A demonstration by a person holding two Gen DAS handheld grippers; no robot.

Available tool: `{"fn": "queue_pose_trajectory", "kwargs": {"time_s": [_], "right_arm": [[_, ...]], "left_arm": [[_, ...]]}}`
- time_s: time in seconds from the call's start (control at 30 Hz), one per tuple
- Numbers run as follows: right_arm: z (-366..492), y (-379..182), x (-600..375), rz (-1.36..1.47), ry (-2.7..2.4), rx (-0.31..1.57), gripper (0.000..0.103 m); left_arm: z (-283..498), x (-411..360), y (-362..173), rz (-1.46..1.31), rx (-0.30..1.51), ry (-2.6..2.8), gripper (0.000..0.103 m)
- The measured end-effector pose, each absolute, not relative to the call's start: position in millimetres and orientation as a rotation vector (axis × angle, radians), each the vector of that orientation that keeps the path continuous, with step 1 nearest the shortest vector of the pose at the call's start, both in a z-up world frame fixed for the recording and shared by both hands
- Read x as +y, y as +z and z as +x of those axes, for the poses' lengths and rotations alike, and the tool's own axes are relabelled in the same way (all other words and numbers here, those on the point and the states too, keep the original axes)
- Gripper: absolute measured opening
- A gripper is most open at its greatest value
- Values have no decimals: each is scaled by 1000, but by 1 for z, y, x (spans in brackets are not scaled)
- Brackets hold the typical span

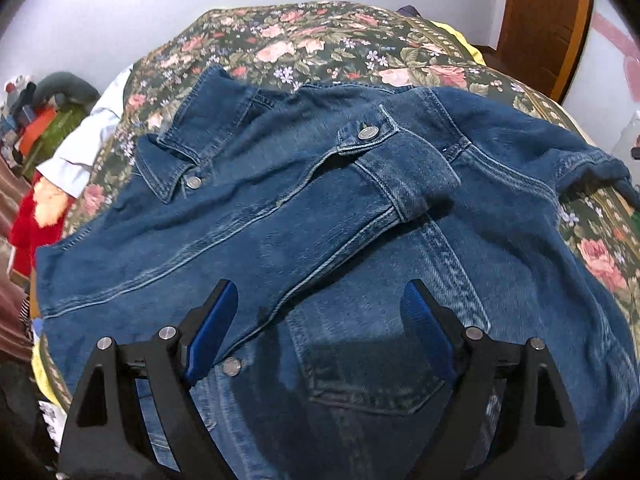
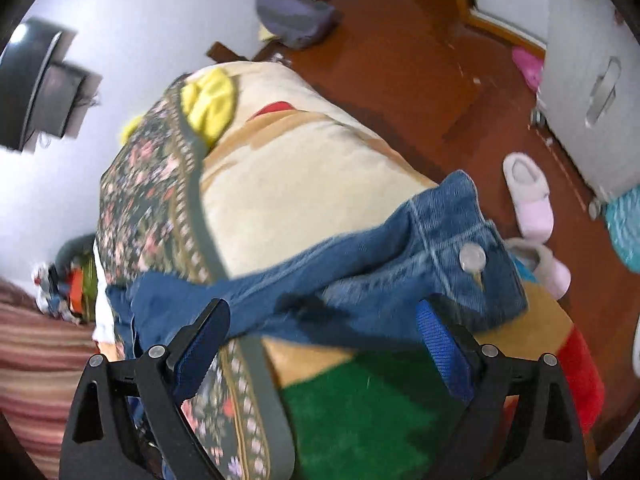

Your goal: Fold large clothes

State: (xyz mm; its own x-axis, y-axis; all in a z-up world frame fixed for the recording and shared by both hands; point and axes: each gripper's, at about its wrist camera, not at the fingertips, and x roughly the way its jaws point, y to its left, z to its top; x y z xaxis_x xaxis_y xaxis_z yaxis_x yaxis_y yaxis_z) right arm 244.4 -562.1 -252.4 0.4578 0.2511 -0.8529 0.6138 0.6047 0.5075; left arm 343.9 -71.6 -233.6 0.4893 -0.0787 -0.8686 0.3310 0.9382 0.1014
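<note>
Lying spread across the middle of the left wrist view is a blue denim jacket [image 1: 320,208], on a bed under a dark floral bedspread [image 1: 320,40]. Its collar [image 1: 172,168] sits at centre left, and one sleeve [image 1: 360,200] is folded diagonally over the body, the buttoned cuff [image 1: 368,134] reaching the upper centre. A chest pocket [image 1: 372,368] shows at the lower centre. The left gripper [image 1: 320,320] fills the bottom of the frame, its jaws standing wide apart above the denim with nothing pinched between the blue pads [image 1: 212,332]. A pile of mixed clothes [image 1: 44,128] lies at the left edge, and a wooden door [image 1: 544,20] stands at the upper right.

In the right wrist view, which is blurred, the other sleeve [image 2: 360,276] crosses the centre, its cuff with a metal button [image 2: 472,258] at centre right, draped over the bed's edge. The right gripper [image 2: 324,340] sits at the bottom, jaws likewise spread, pads clear of the cloth. A cream blanket [image 2: 288,184] covers the bed's upper middle, with a yellow cloth [image 2: 208,104] above. On the red-brown floor [image 2: 400,60] at the right lies a pale slipper [image 2: 528,196].
</note>
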Motion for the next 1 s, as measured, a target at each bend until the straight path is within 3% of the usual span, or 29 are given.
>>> {"fn": "queue_pose_trajectory", "kwargs": {"time_s": [0.2, 0.23, 0.27, 0.4, 0.47, 0.57, 1.0], "right_arm": [[276, -281, -572, 936, -337, 1155, 88], [280, -283, -570, 911, -349, 1163, 80], [284, -285, -565, 867, -360, 1173, 65], [289, -289, -556, 779, -371, 1187, 50], [290, -281, -556, 742, -373, 1170, 29], [290, -259, -557, 745, -334, 1108, 20], [340, -76, -455, 512, -30, 771, 15]], "left_arm": [[352, -73, -245, 248, 1065, -244, 85], [353, -73, -248, 247, 1069, -242, 85], [354, -73, -249, 246, 1072, -243, 85], [356, -70, -251, 231, 1078, -238, 85], [356, -68, -248, 222, 1071, -235, 85], [355, -63, -239, 215, 1043, -226, 85], [335, -15, -190, 170, 919, -146, 85]]}}
